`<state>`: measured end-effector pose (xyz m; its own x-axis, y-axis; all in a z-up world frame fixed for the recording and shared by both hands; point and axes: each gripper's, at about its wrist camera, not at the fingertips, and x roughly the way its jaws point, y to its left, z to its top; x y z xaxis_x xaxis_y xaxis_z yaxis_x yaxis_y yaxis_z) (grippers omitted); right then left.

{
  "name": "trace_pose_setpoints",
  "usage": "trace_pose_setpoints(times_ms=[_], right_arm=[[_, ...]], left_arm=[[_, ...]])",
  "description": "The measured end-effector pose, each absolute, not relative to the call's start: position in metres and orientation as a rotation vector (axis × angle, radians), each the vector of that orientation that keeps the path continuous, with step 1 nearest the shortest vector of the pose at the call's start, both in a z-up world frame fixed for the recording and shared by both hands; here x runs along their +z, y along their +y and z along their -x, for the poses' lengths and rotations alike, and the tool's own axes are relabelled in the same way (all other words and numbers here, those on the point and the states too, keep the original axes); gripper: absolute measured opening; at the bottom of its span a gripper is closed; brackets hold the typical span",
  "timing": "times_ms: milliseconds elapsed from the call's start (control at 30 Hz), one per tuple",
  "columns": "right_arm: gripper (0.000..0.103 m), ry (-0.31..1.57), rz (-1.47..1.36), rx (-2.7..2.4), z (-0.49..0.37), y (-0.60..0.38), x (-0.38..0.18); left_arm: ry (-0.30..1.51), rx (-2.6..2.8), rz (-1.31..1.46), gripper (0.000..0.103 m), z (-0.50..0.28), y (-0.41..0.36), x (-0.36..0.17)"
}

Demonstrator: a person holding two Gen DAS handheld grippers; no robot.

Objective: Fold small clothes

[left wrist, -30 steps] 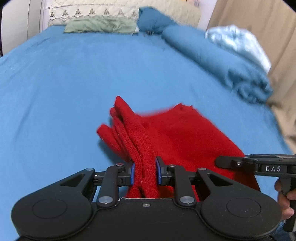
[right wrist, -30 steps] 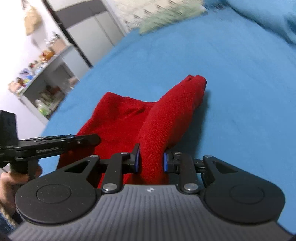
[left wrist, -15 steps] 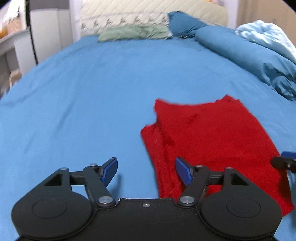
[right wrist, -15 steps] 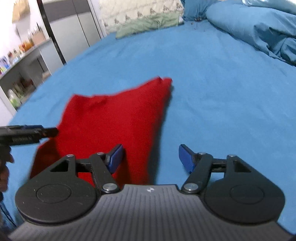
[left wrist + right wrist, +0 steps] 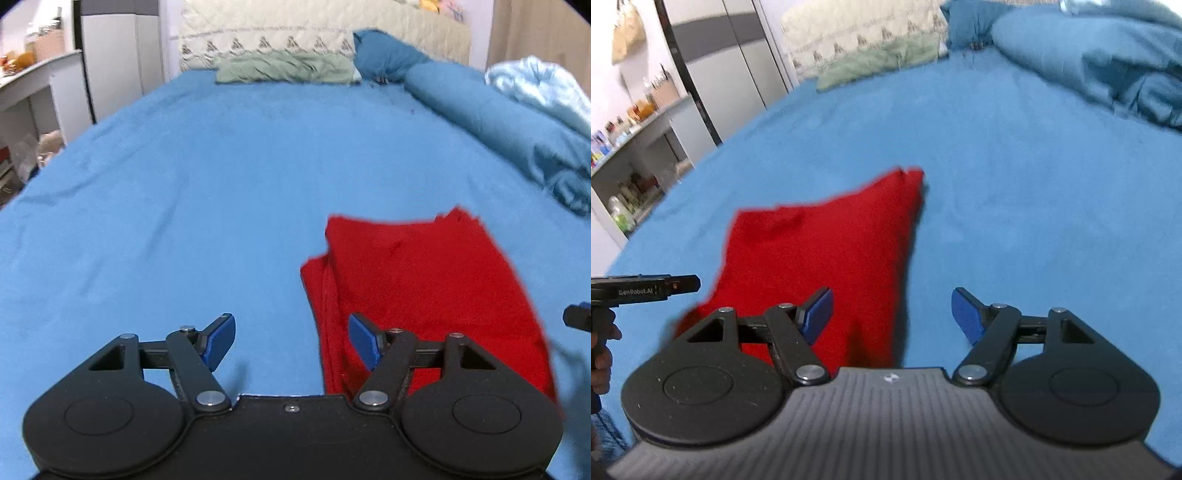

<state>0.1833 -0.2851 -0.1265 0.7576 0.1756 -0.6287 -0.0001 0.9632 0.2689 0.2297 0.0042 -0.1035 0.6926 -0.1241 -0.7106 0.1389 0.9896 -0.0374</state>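
Both of your claws are spread wide and hold nothing: the left claw [image 5: 291, 338] sits at the left edge of the red garment [image 5: 424, 288], the right claw [image 5: 892, 314] at its right edge. The garment lies folded flat on the blue bedsheet [image 5: 184, 192]. A fold looks finished; next, regrip or smooth it. The left tool reads "GenRobot.AI" [image 5: 637, 292].

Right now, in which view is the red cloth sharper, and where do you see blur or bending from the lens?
Left wrist view: the red cloth is fairly sharp, its right edge smeared; the bed bows toward the corners. Right wrist view: the cloth's edges are blurred and the wardrobe leans from fisheye distortion. Lighting is soft, without glare.
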Motion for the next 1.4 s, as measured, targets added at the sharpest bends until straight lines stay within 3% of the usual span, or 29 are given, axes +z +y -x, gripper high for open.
trace_pose_setpoints(times_ms=[133, 200, 300, 500, 733, 1400], right_arm=[[0.094, 0.711, -0.265, 0.071, -0.158, -0.279, -0.078], [0.103, 0.696, -0.264, 0.055, -0.140, -0.275, -0.053], [0.103, 0.655, -0.221, 0.026, -0.111, -0.264, -0.017], [0.103, 0.677, -0.120, -0.031, -0.066, -0.236, 0.016], [0.103, 0.744, -0.070, -0.074, -0.024, -0.214, 0.008], [0.103, 0.835, -0.077, -0.124, -0.001, -0.214, -0.021]], left_arm=[[0.768, -0.115, -0.011, 0.079, -0.198, 0.010, -0.057], [0.736, -0.109, -0.020, 0.093, -0.174, 0.010, -0.033], [0.655, -0.097, -0.060, 0.103, -0.133, 0.003, -0.004], [0.651, -0.073, -0.100, 0.103, -0.076, -0.009, 0.014], [0.692, -0.079, -0.140, 0.103, -0.033, -0.015, 0.004], [0.720, -0.082, -0.108, 0.103, -0.014, -0.010, -0.016]])
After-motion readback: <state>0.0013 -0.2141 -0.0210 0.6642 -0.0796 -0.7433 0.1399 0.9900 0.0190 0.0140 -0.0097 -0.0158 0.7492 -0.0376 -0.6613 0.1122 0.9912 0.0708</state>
